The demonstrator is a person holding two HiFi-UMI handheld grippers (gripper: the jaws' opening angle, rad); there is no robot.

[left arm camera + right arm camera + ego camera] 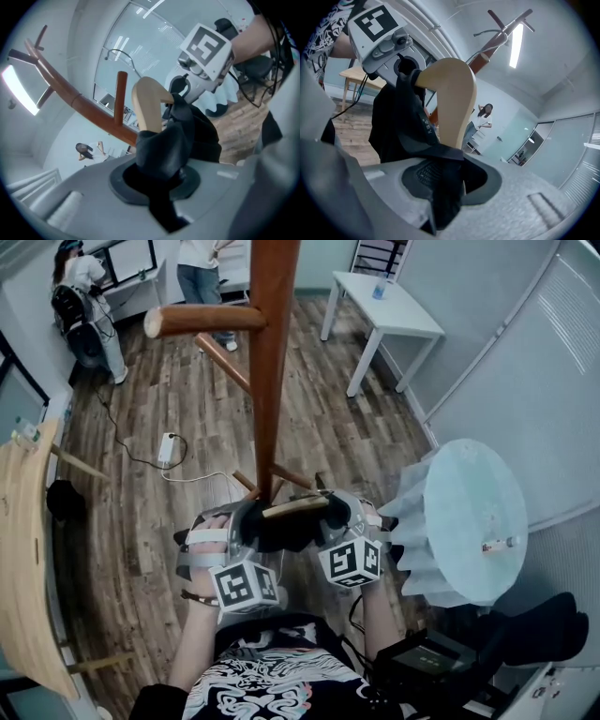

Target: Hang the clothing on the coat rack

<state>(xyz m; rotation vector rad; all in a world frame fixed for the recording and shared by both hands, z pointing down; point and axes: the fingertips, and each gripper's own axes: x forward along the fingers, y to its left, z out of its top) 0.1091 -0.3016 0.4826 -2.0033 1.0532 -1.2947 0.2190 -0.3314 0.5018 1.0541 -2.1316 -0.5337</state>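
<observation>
A wooden coat rack rises from the floor in front of me, with a thick peg pointing left. Just below it, a pale wooden hanger wrapped in black clothing hangs between my two grippers. The left gripper is shut on the black clothing at one end of the hanger. The right gripper is shut on the clothing at the other end of the hanger. The cloth fills both jaw gaps and hides the pads.
A round pale-blue table with a fringed cloth stands close on my right. A white table is at the far right. Two people stand at the back left. A power strip and cable lie on the wood floor; a curved wooden frame is left.
</observation>
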